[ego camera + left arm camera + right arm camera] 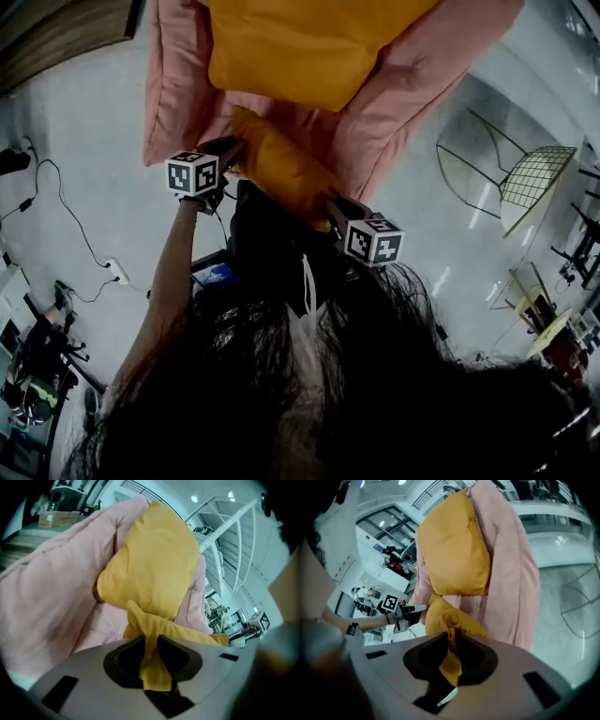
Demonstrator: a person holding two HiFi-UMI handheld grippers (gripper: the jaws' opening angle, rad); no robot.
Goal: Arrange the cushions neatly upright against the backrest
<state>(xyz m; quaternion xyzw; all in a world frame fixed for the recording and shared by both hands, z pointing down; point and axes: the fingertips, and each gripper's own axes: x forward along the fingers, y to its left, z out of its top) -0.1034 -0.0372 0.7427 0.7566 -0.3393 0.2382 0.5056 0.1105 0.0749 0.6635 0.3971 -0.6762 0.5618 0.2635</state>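
The held cushion is mustard-yellow and is stretched between the two grippers at the near end of the pink lounger. In the head view its long axis runs on a diagonal, from the left gripper at upper left down to the right gripper at lower right. One narrow end points toward the lounger's left arm and the other toward the person's body.

In the left gripper view the left gripper is clenched on a bunched corner of this cushion. A fold of yellow cloth is pinched between the dark pads and hangs down behind them. In the right gripper view the right gripper is likewise clamped on a gathered corner of the same cushion, with the cloth squeezed thin between the pads. The left gripper shows beyond it, at the cushion's far end.

The cushion sags a little in the middle. It seems to hang just clear of the seat, though the views do not settle that.

A second, larger cushion of the same colour sits further up the lounger against the backrest — it reads as roughly upright in both gripper views. Its lower edge is near the held one.
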